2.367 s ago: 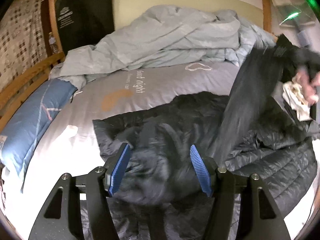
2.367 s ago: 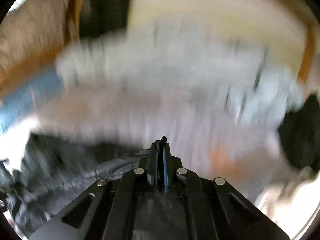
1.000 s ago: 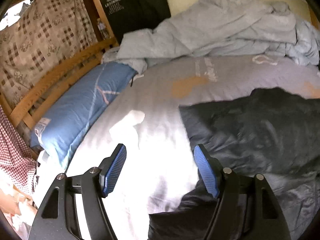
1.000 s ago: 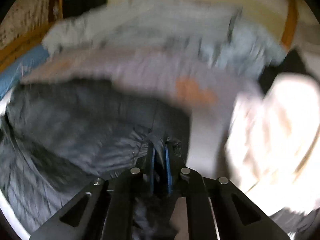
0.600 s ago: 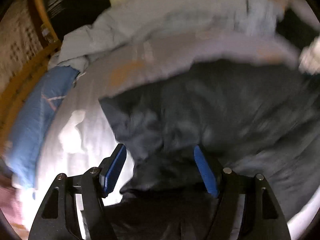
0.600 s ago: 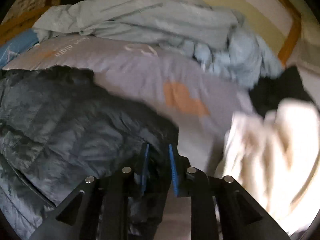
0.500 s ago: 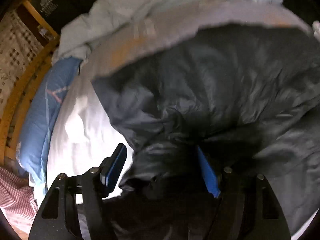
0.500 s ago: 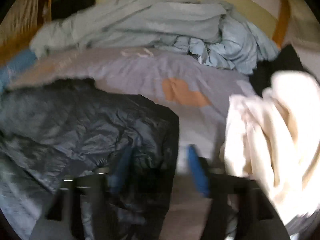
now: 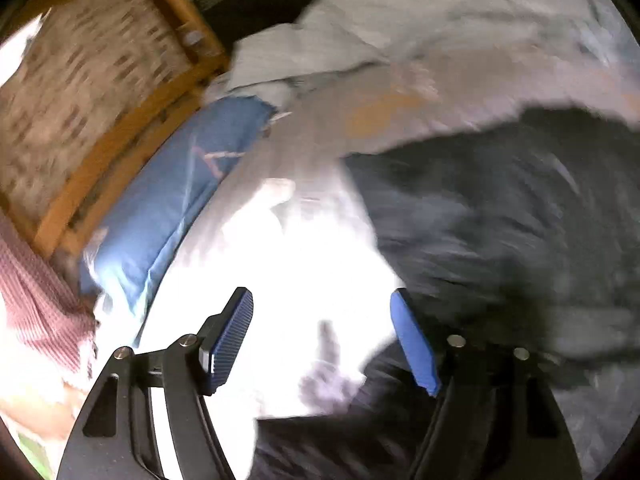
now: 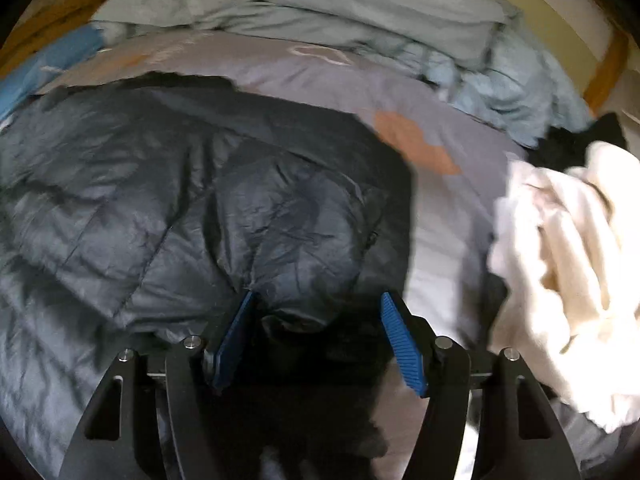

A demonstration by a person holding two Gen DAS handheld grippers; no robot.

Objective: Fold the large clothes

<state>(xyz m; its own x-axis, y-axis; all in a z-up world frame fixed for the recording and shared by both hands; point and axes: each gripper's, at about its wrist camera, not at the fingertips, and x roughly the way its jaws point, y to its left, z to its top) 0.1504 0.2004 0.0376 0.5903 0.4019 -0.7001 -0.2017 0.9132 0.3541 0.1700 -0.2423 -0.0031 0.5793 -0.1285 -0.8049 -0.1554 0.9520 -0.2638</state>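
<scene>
A dark quilted puffer jacket (image 10: 180,184) lies spread on the bed sheet (image 10: 440,240). In the right wrist view a puffed fold of it bulges between the blue pads of my right gripper (image 10: 318,300), which stands open just above it without pressing. In the blurred left wrist view the jacket (image 9: 500,220) fills the right half. My left gripper (image 9: 320,300) hovers at the jacket's left edge with its jaws closing a little. Only bright white sheet (image 9: 300,260) shows between its fingers, and the right finger (image 9: 412,344) is close to the jacket's edge.
A crumpled pale blue duvet (image 10: 320,4) is heaped at the far end of the bed. A cream garment (image 10: 560,260) and a black one (image 10: 576,144) lie to the right. A blue pillow (image 9: 168,200), wooden bed frame (image 9: 120,140) and pink checked cloth (image 9: 36,300) are on the left.
My right gripper was shut on the jacket's edge a second ago; it has opened and let the fabric drop. The left gripper swung over the jacket and back to its left edge.
</scene>
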